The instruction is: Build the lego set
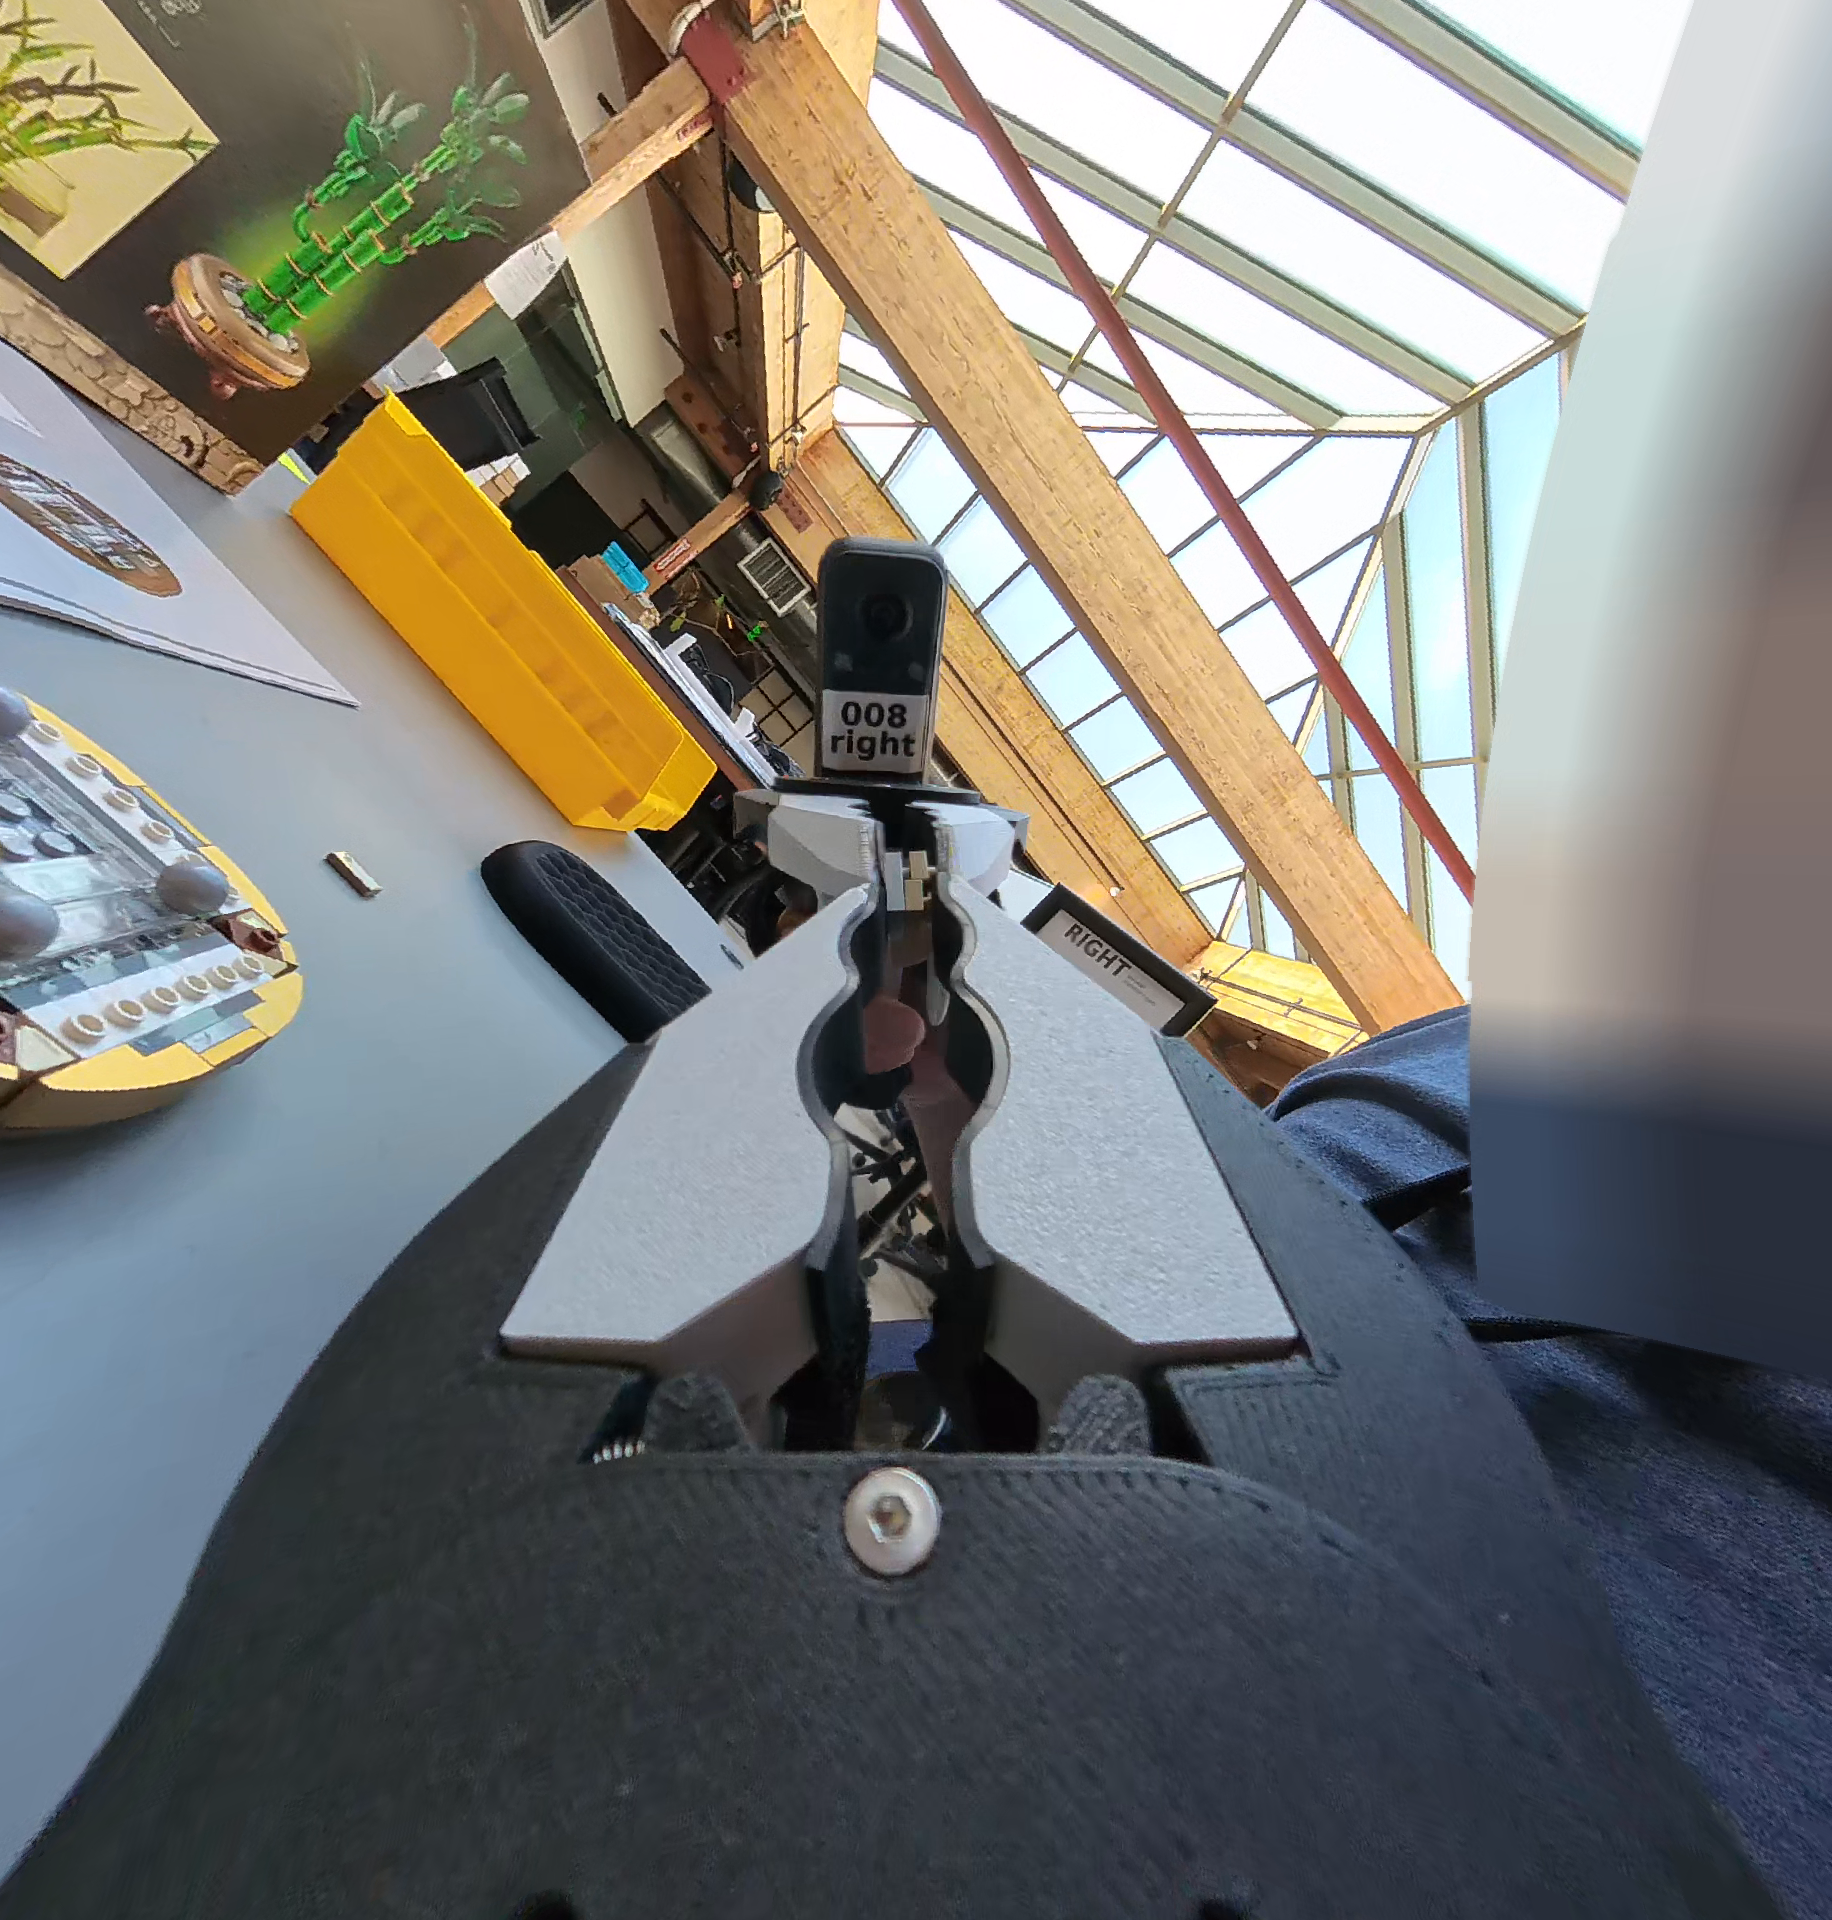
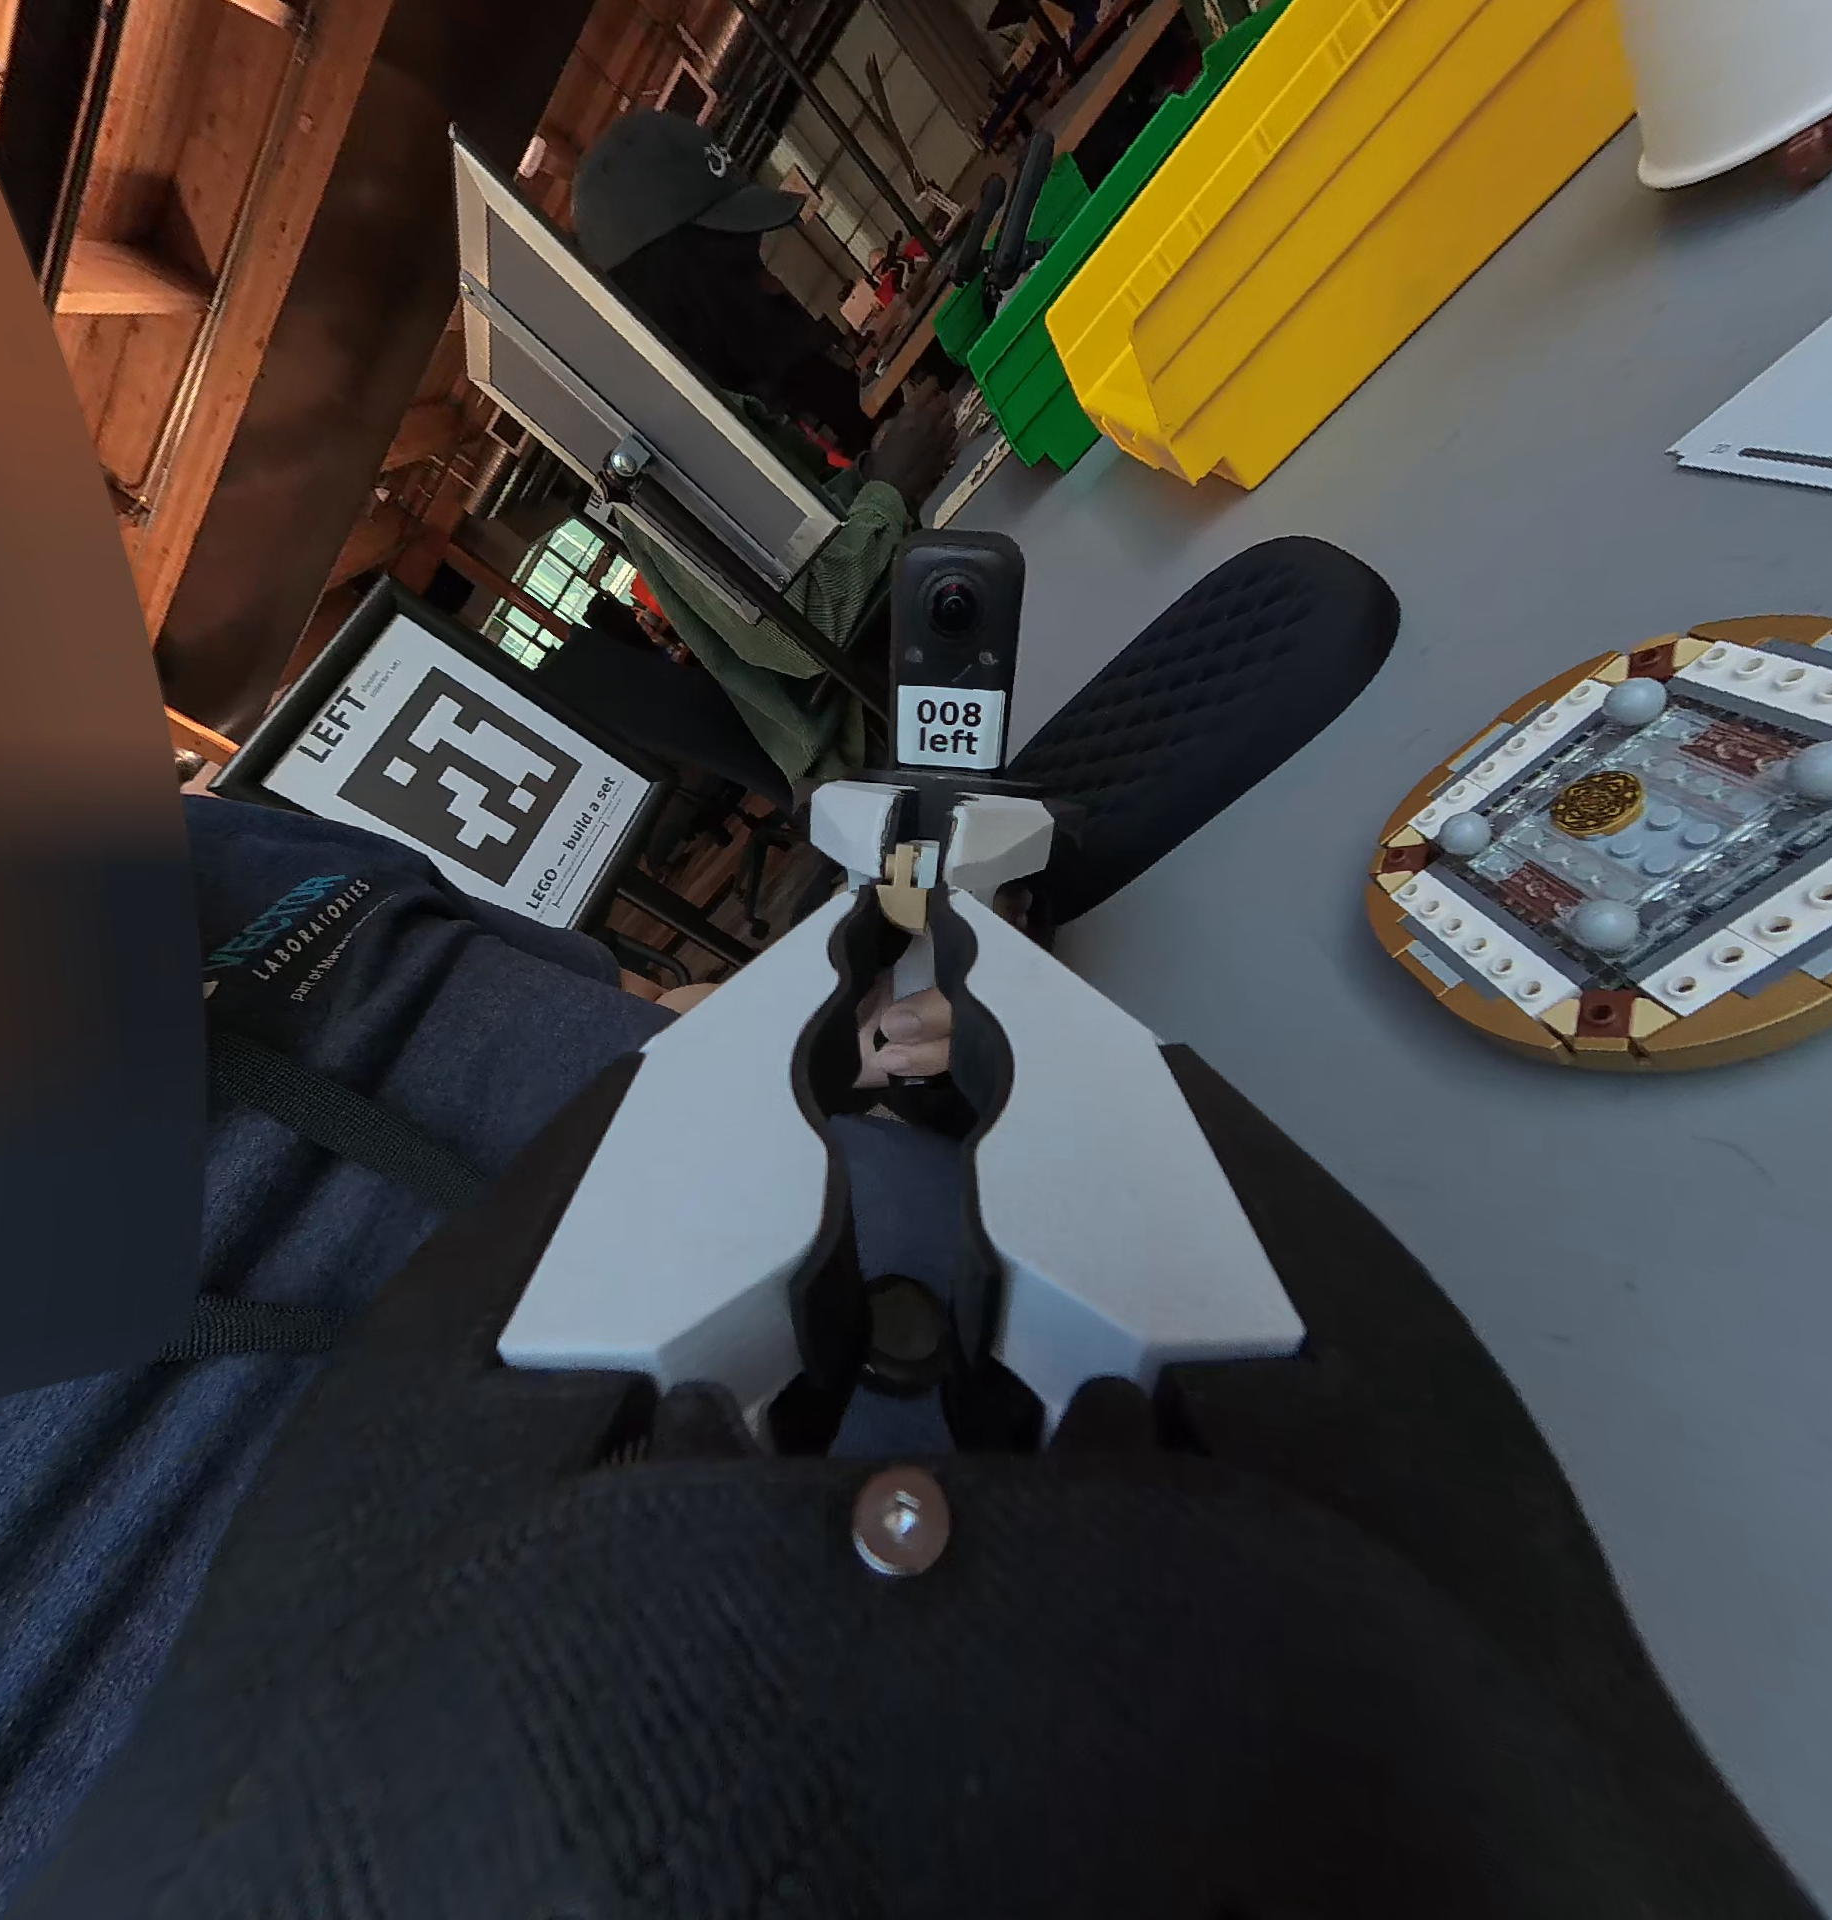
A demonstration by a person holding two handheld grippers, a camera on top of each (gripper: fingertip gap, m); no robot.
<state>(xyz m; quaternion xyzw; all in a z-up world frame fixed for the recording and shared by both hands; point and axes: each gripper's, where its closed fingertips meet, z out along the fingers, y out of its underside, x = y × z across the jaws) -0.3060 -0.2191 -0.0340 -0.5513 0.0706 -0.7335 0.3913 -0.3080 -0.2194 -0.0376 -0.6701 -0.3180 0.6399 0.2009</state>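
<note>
Both grippers, left gripper point(image 1: 896, 894) and right gripper point(image 2: 907, 883), meet tip to tip above the counter point(image 2: 1514, 1299), each nearly closed on a small tan-and-white brick piece point(image 2: 904, 883) held between them. The round gold-rimmed base point(image 2: 1639, 842) lies aside on the counter, nearer the left gripper; a loose tan brick point(image 1: 354, 873) lies beside it.

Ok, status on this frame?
Left gripper and right gripper tip to tip, both shut on small tan piece. Round base untouched on table. Nothing in the way.
</note>
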